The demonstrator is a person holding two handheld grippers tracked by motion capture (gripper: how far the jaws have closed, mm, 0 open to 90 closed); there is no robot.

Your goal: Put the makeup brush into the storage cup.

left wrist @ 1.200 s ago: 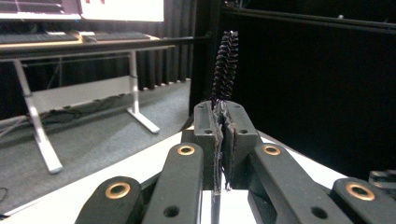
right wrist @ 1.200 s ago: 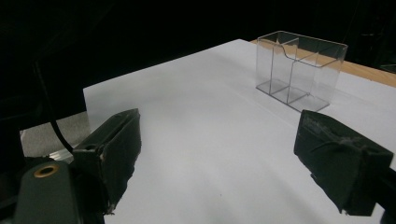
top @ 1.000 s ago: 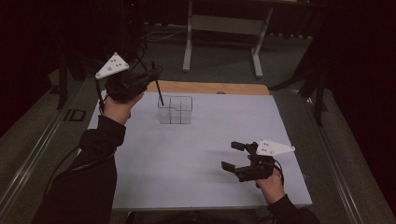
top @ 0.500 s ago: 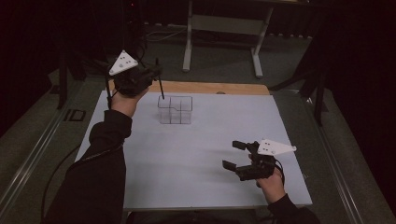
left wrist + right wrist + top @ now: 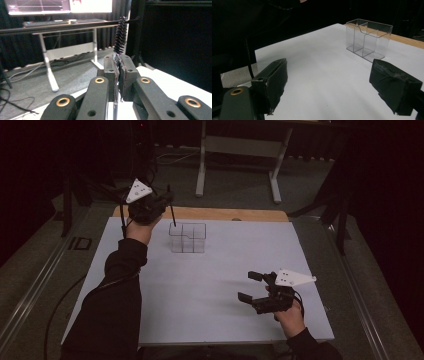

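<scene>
A thin black bottle brush (image 5: 172,215) stands almost upright in my left gripper (image 5: 167,201), which is shut on its wire handle at the table's far left. In the left gripper view the pads (image 5: 119,65) clamp the handle, and the bristle end (image 5: 120,35) pokes out past the jaws. The brush's lower tip is at the back-left rim of a clear plastic compartment box (image 5: 187,238); I cannot tell whether it is inside. My right gripper (image 5: 251,288) hovers open and holds nothing near the front right. Its view looks across the table at the box (image 5: 368,40).
A white table top (image 5: 210,285) has a wooden strip (image 5: 225,214) along its far edge. Beyond it stands a desk on white legs (image 5: 202,165). Cables lie on the floor at the left (image 5: 15,105).
My left hand has carried the brush right and down, from left of the box to its back-left corner. The right gripper has stayed put.
</scene>
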